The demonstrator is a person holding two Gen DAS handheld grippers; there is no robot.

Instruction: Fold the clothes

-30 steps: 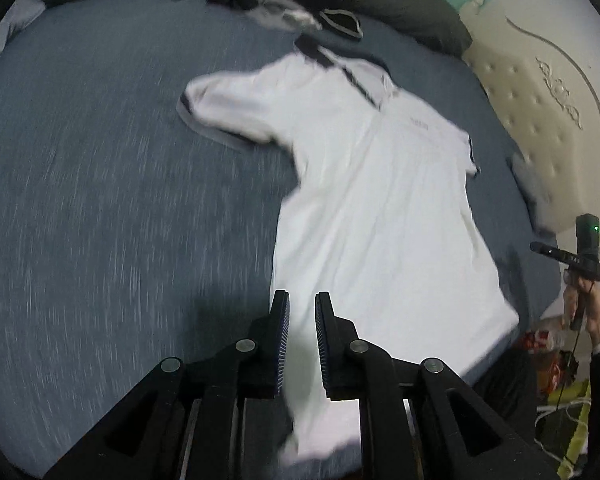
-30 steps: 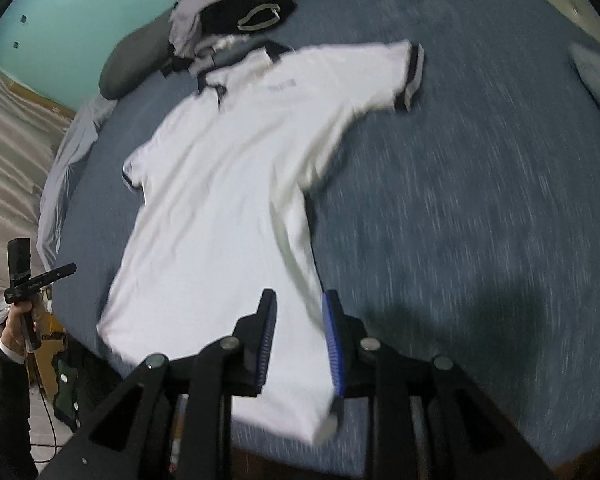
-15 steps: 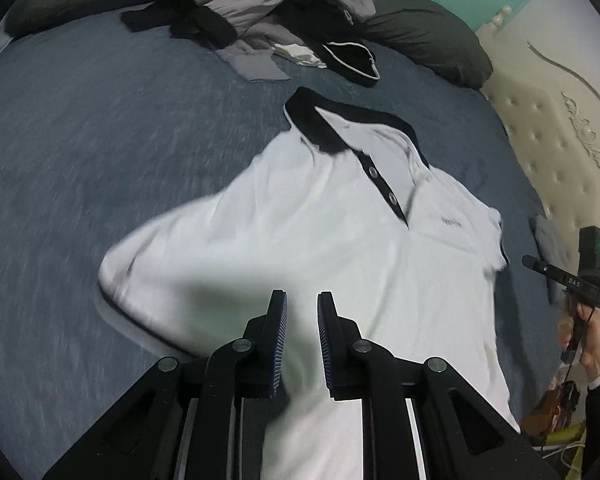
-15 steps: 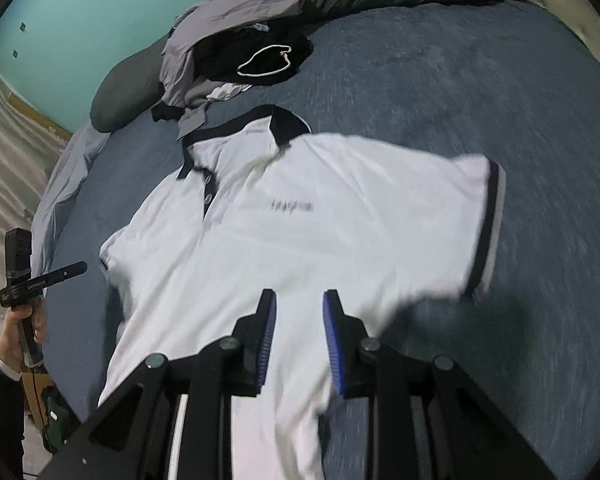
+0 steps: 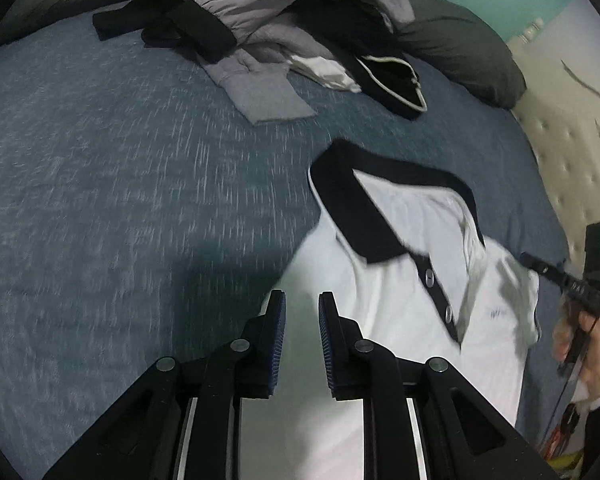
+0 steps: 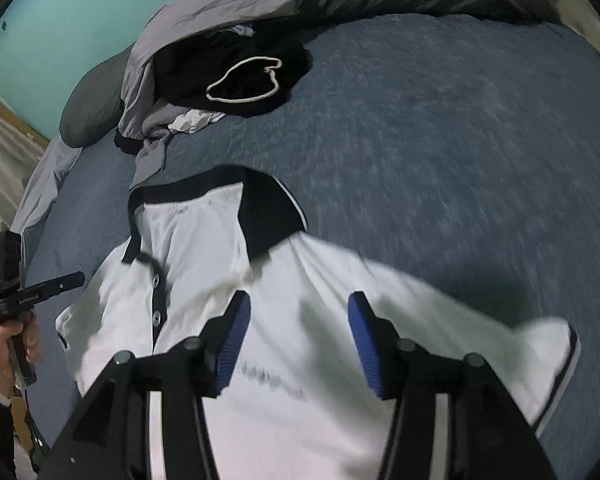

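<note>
The right gripper [image 6: 298, 334] hovers over the white polo shirt [image 6: 228, 280], its blue-padded jaws spread wide with the chest and one sleeve beneath them — nothing pinched. The left gripper [image 5: 302, 320] has its jaws drawn close, a narrow gap between, with the shirt's shoulder edge just ahead and below; whether they touch cloth I cannot tell. The polo lies face up on the blue bedspread [image 5: 120, 184] — black collar [image 5: 364, 216], dark button placket, a small chest logo, dark-trimmed sleeve. A pile of grey and black clothes [image 5: 284, 28] sits beyond the collar. Half a second ago the right jaws were nearly together; now they're parted, and both cameras have closed in on the collar.
</note>
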